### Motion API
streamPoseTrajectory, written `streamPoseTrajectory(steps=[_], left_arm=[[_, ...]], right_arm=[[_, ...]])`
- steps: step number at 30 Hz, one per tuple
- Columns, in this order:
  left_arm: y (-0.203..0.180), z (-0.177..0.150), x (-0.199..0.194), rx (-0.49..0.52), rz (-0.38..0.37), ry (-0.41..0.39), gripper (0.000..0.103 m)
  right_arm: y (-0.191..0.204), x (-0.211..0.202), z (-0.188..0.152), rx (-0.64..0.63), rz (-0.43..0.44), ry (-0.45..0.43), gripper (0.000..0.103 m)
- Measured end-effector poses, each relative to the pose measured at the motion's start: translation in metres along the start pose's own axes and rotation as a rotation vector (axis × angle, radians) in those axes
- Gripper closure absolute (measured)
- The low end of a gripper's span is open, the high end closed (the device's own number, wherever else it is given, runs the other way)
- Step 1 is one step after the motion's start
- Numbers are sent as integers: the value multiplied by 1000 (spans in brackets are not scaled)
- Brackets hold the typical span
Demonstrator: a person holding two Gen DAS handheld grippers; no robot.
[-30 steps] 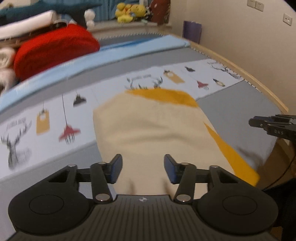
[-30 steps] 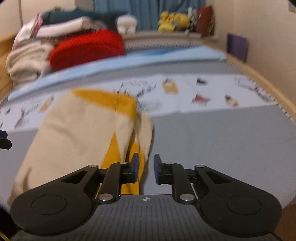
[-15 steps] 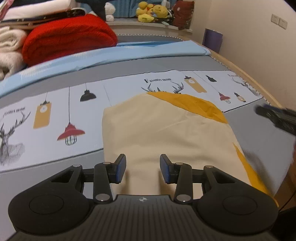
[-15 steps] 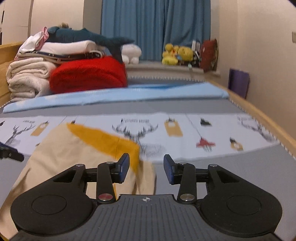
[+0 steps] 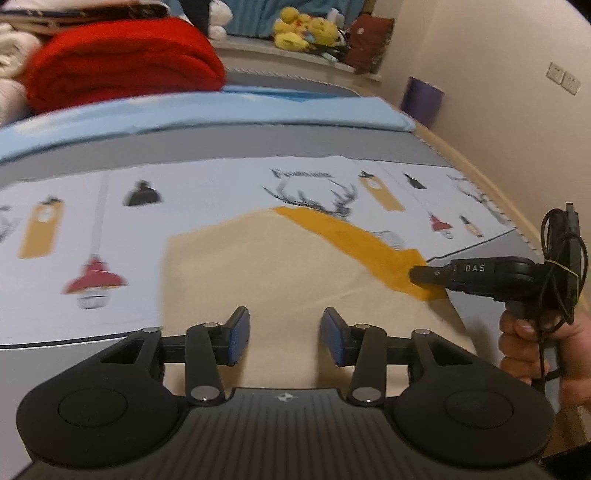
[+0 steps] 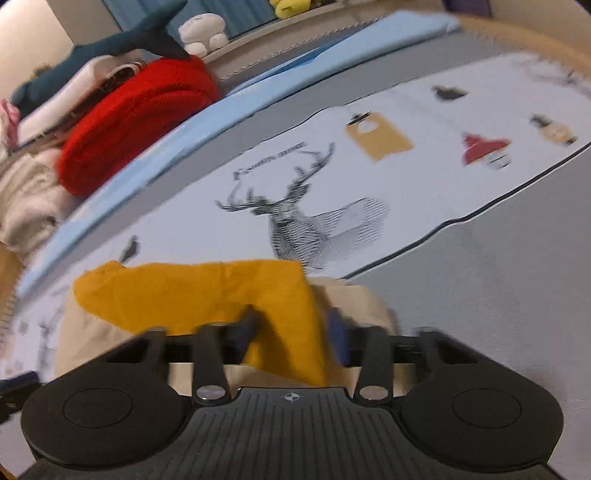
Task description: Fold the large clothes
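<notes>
A cream garment [image 5: 266, 273] with a mustard-yellow band [image 5: 354, 240] lies folded on the bed. My left gripper [image 5: 284, 334] is open and empty, low over the garment's near edge. My right gripper [image 6: 291, 332] is open, its jaws on either side of the yellow band's corner [image 6: 280, 314] at the garment's right side. In the left wrist view the right gripper [image 5: 415, 275] comes in from the right, its tip touching the yellow corner. The cream part also shows in the right wrist view [image 6: 354, 302].
The bed cover [image 5: 207, 192] has deer and lamp prints. A red blanket [image 5: 122, 62], folded towels [image 6: 26, 199] and a light blue sheet [image 5: 221, 110] sit at the back. A wooden bed rail [image 5: 480, 177] and wall run along the right. Plush toys [image 5: 295, 29] line the far sill.
My right gripper has dropped and moved forward onto the yellow corner of the garment, jaws now around it. My left gripper has shifted slightly and stays open.
</notes>
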State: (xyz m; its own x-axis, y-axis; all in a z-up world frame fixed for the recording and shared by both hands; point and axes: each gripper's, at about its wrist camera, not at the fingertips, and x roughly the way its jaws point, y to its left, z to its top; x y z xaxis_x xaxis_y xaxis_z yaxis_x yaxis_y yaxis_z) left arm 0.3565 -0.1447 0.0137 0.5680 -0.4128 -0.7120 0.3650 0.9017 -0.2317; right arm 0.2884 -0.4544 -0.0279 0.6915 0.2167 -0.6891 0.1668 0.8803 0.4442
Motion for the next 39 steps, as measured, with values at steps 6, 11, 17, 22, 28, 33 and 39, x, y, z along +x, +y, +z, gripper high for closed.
streamPoseTrajectory(steps=[6,11,17,22,28,33,39], left_arm=[[-6,5,67,13,51,29,52],[-16,6,79,85,82,26,52],[34,5,69,10,166,44,49],[68,20,11,-210,122,-1,46],[71,11,-54,-188,72,42,45],[79,-13,-83,-250,9,80,43],[102,-53,-49,-445,-86,212,33]], right_arm=[[-4,-6,7,-31,-99,-81,103],[-6,10,3,-90,-206,-18,103],[-2,17,1,-107,-245,0,102],[10,1,-2,-164,-306,-50,93],[26,-68,-10,-276,-356,-247,91],[41,-124,-29,-282,-125,-269,71],[8,-104,-63,-109,-48,33,34]])
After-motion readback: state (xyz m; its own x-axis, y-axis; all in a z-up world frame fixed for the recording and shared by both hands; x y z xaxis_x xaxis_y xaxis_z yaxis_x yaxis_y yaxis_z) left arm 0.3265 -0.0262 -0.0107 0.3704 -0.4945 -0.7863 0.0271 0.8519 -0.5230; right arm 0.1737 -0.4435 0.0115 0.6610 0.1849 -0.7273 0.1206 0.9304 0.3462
